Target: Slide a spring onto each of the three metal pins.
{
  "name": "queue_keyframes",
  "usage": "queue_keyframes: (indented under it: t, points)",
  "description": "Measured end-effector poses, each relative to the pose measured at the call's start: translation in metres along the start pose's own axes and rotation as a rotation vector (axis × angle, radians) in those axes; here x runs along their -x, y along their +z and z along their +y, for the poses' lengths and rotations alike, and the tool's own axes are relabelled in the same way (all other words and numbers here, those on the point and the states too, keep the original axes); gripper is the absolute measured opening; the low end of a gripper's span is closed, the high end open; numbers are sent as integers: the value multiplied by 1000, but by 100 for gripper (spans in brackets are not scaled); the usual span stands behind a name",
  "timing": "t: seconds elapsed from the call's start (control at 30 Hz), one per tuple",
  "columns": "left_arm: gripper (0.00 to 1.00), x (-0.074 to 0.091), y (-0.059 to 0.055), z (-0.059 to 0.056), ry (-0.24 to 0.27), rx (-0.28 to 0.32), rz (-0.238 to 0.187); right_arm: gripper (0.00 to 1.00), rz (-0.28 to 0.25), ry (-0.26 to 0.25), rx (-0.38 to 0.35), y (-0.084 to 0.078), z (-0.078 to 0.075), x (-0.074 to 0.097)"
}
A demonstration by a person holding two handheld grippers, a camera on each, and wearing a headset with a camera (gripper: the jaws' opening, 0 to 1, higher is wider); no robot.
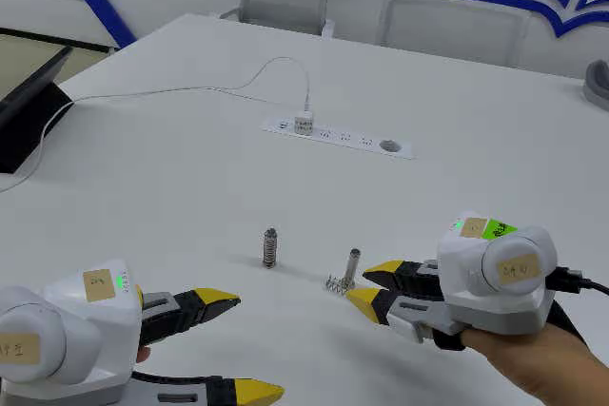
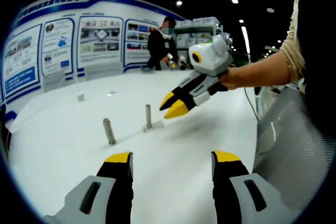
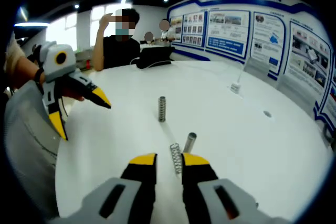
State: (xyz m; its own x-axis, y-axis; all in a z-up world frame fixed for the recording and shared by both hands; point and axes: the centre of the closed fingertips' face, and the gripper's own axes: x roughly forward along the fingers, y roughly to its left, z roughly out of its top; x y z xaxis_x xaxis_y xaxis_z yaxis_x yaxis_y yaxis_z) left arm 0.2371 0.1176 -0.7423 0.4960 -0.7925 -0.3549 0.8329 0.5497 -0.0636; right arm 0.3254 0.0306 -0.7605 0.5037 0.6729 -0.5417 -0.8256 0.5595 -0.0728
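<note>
Left tongs [image 2: 172, 156] gape wide, right tongs [image 3: 169, 157] stand narrowly parted beside a loose spring [image 3: 176, 156], their handwritten labels [image 1: 519, 269] unreadable.

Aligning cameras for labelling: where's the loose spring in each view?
Head view: loose spring lower centre, at the foot of the bare pin.
Left gripper view: spring centre, at that pin's foot.
Right gripper view: spring lower centre, below that pin.
Shared landmark: the pin already wearing a spring.

Head view: above, facing forward and down on the flat white tabletop [image 1: 190, 187]. Gripper views: low, near the surface, facing each other from opposite sides. All three share the spring-wrapped grey metal pin [image 1: 270, 247] and the bare grey metal pin [image 1: 354, 265].
</note>
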Motion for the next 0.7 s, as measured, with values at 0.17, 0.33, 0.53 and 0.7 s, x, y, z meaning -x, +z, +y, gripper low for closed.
queue_keyframes:
  t: [0.17,0.33,0.53,0.7]
  points:
    - [61,0,-1,1,4,5,1,19,44,6,-1,-12,-7,-9]
    - [61,0,-2,2,6,9,2,19,76,16,-3,-21,-9,-15]
    - [61,0,-3,2,5,14,4,19,97,29,-2,-27,-11,-18]
    - [60,-1,-4,2,4,16,5,17,119,49,1,-31,-12,-22]
